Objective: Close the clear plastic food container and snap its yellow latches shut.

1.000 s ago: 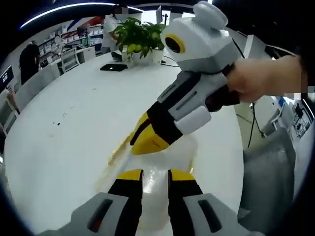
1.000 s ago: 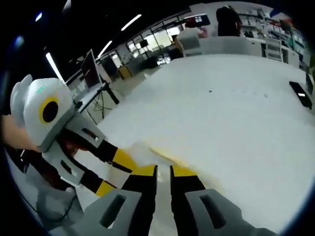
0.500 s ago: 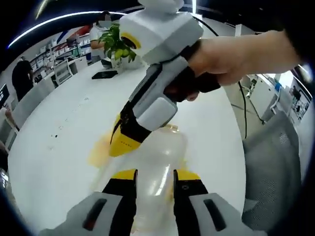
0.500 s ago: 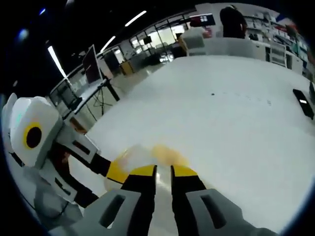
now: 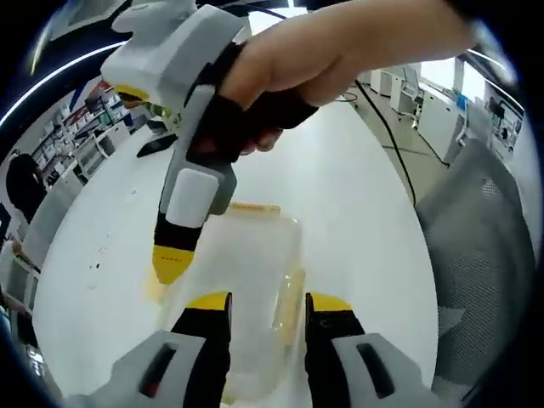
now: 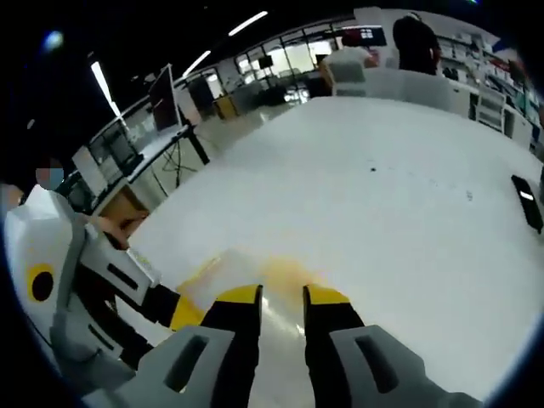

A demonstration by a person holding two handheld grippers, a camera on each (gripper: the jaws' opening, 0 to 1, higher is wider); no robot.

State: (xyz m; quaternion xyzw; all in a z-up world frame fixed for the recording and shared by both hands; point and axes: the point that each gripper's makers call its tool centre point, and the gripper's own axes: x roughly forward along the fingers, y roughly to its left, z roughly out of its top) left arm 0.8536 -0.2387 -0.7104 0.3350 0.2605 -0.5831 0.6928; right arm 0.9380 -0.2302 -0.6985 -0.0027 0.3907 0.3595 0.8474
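The clear plastic container [image 5: 246, 280] lies on the white table [image 5: 357, 195], with a yellow latch [image 5: 255, 207] on its far edge and another [image 5: 293, 299] along its right side. My left gripper [image 5: 268, 304] hovers over its near end, jaws apart with the clear plastic showing between them. My right gripper [image 5: 170, 263], held in a hand, comes down from above with its yellow tip at the container's left edge. In the right gripper view, that gripper [image 6: 283, 296] has a narrow gap over the container [image 6: 242, 270]. The left gripper [image 6: 183, 313] reaches in at the box's corner.
A person's hand [image 5: 280, 76] grips the right tool over the table. A grey chair [image 5: 484, 255] stands off the table's right edge. A dark phone [image 6: 529, 202] lies far across the table. Desks, monitors and people fill the room behind.
Both views swung as the hands moved. The right gripper shifted to the container's left edge and now points steeply down. The gap between each gripper's jaws has widened.
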